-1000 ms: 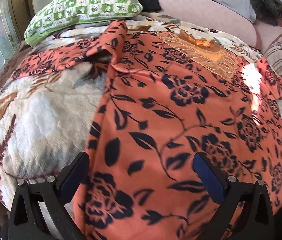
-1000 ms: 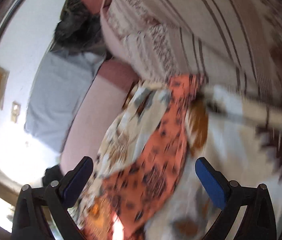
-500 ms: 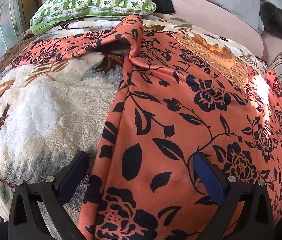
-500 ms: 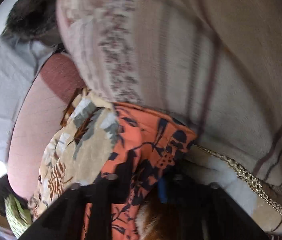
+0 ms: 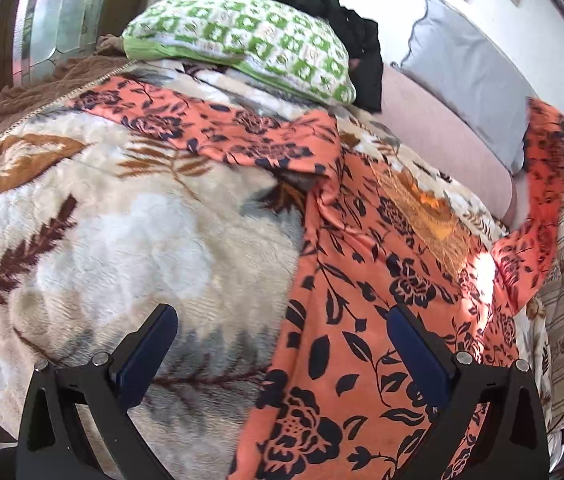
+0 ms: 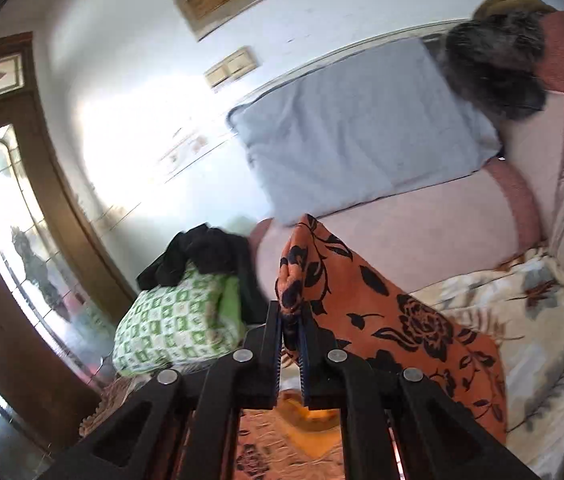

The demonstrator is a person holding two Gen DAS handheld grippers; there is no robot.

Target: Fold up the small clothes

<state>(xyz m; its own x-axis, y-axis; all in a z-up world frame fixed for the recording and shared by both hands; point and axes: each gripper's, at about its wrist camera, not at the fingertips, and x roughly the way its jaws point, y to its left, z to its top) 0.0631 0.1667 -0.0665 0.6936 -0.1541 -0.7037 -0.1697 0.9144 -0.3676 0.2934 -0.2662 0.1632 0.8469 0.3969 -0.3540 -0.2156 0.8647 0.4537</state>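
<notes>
Your left gripper (image 5: 282, 354): fingers spread wide, empty, hovering over orange floral garment (image 5: 362, 320) on blanket (image 5: 122, 240). Your right gripper (image 6: 291, 344): open a second ago, now clenched on garment sleeve (image 6: 302, 268), raised off bed toward grey pillow (image 6: 362, 128). First fold looks underway.

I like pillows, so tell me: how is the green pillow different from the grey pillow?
The green pillow has a green-and-white checked pattern; the grey pillow is plain. The green pillow lies flat on the blanket; the grey pillow leans up against the wall. A black cloth lies on the green pillow; none is on the grey one. Both look soft and puffy.
</notes>
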